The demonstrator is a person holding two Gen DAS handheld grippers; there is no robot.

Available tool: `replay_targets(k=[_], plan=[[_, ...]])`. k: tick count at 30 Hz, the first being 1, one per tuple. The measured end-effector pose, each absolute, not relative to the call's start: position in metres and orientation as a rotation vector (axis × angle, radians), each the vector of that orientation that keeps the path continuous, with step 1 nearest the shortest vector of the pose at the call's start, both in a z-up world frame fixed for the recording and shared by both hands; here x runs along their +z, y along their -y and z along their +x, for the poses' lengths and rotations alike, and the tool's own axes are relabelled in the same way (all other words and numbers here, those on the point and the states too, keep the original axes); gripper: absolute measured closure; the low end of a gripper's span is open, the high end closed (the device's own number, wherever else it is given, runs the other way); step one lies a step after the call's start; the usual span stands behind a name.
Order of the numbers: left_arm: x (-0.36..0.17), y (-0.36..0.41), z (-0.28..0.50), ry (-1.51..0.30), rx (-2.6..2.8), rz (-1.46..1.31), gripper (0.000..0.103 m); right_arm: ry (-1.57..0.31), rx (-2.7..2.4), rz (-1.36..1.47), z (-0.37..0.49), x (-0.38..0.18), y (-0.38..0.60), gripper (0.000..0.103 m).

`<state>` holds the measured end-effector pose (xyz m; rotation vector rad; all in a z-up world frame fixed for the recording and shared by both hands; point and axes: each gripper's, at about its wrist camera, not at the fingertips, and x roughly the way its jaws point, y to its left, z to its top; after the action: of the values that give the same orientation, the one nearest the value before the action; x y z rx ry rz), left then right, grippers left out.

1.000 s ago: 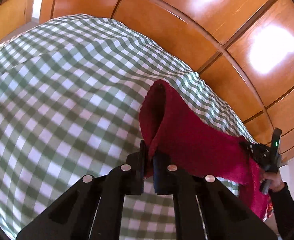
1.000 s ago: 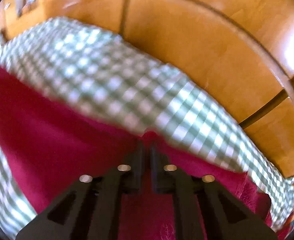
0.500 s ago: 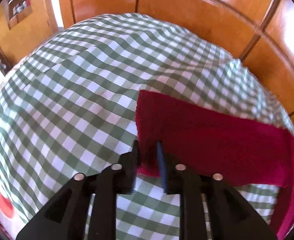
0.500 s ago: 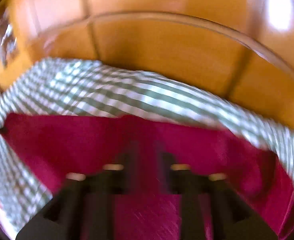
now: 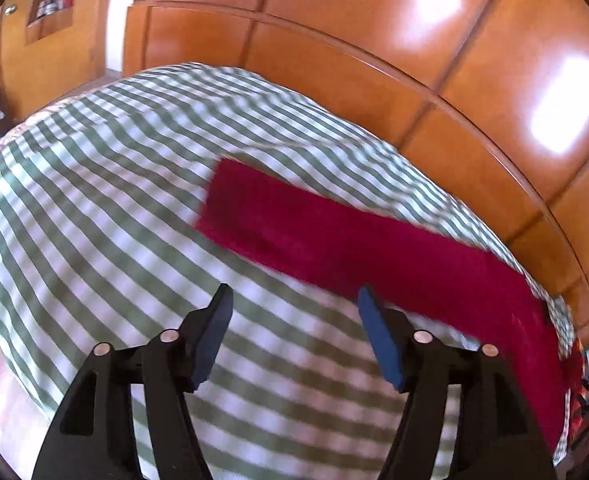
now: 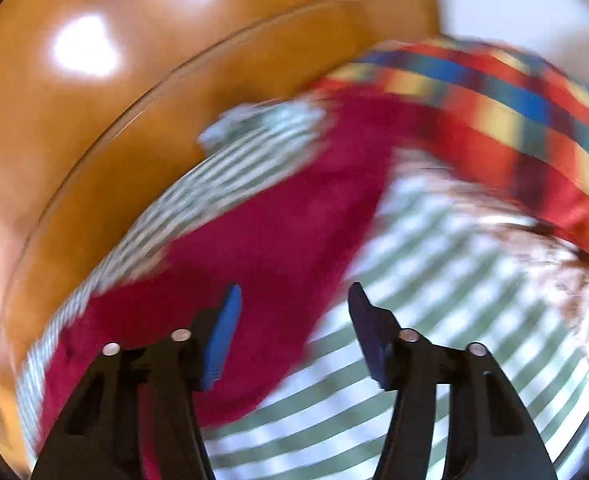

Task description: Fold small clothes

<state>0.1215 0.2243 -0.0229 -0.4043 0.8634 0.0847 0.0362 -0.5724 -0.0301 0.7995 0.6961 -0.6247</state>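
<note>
Left gripper (image 5: pixel 294 300) and right gripper (image 6: pixel 294 300) – jaws spread, empty; red cloth (image 5: pixel 354 240) lies flat – careless regrasp may bunch checked cover (image 5: pixel 94 200)

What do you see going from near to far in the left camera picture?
left gripper, open → green checked cloth → red cloth → more green checked cloth → wooden wardrobe doors

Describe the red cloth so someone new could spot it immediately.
Find the green-and-white checked cover in front of the orange wooden panels. The red cloth lies flat across it as a long band. It is solid crimson; the multicoloured plaid fabric nearby is not.
</note>
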Motion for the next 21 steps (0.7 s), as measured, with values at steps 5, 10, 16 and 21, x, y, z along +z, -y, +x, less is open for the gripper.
replay_targets(k=[5,10,16,21], plan=[[-0.025,-0.157,0.1,-0.898,-0.037,-0.386,0.028,-0.659,-0.654,0.961,0.038,-0.059,0.645,0.053],[-0.026,-0.09,0.087,-0.944,-0.118,-0.34,0.023,-0.611,-0.656,1.045,0.061,-0.074,0.682,0.053],[-0.032,-0.021,0.087,-1.009,-0.191,-0.288,0.023,-0.652,-0.615,1.007,0.089,-0.073,0.698,0.093],[-0.028,0.021,0.092,-1.01,-0.259,-0.229,0.023,-0.637,-0.724,0.797,0.062,-0.031,0.694,0.097]])
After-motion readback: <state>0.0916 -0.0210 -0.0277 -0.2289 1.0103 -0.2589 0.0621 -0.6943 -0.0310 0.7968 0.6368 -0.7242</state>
